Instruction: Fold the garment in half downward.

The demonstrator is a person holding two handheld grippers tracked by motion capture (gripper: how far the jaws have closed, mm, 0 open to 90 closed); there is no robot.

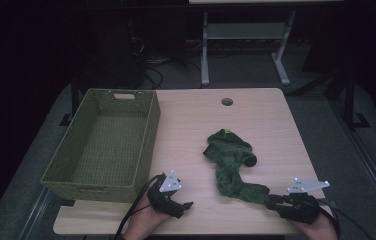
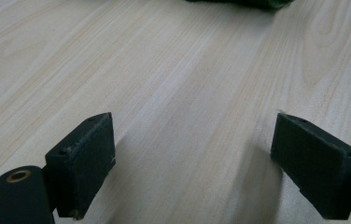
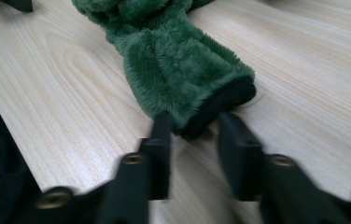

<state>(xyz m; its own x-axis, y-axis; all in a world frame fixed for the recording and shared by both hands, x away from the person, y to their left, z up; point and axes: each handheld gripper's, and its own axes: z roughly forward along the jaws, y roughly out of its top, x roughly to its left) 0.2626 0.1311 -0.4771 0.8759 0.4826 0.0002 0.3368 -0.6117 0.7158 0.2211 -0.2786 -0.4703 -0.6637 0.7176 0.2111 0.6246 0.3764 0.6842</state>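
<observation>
Green plush is lying just ahead of the right hand-held gripper [image 3: 190, 140], whose jaws are narrowing around the black-lined cuff of the fuzzy green garment [image 3: 173, 70] without yet pinching it. Sliding deeper before squeezing would likely be securing both layers. The left hand-held gripper [image 2: 192, 158] is resting spread over bare counter [image 2: 164, 70]. Farther off, the woven basket [image 1: 103, 145] is waiting. No writing is legible.
</observation>
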